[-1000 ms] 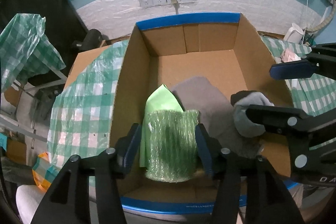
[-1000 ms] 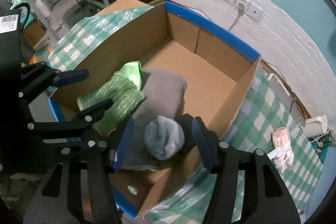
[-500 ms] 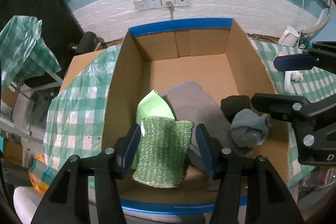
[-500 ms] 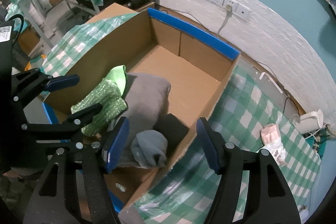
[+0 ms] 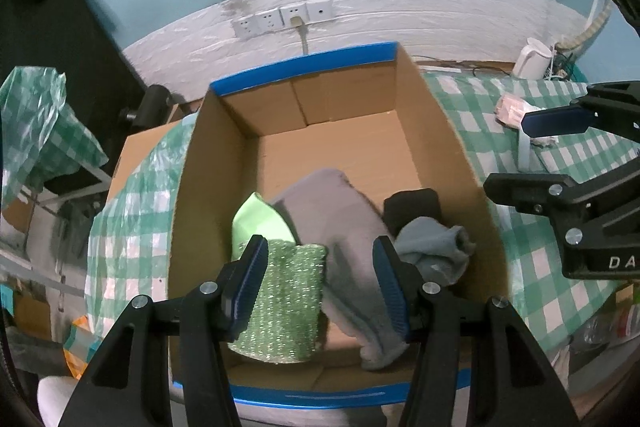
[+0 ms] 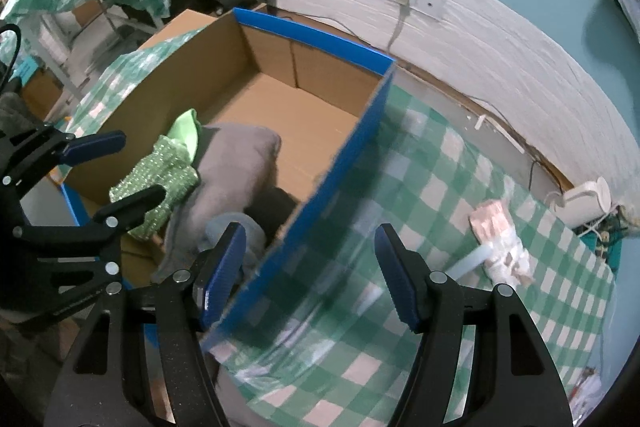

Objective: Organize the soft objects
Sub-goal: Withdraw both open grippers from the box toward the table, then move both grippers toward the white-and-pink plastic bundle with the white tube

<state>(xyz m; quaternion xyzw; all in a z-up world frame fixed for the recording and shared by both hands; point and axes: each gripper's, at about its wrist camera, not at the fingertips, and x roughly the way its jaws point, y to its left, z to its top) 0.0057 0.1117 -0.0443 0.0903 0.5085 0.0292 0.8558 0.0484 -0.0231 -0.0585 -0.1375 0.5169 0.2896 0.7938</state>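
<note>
While the left wrist view looks into the cardboard box at the grey sock, only the right view shows the right gripper straddling its wall. Both grippers are released; the left gripper has lifted off the green sponge.

Home room: checked tablecloth, kettle

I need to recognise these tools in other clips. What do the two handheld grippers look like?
Both the left gripper and the right gripper have black angular frames dotted with silver bolt heads, and two fingers faced with ribbed blue pads. White letters "DA" mark the right gripper's side.
</note>
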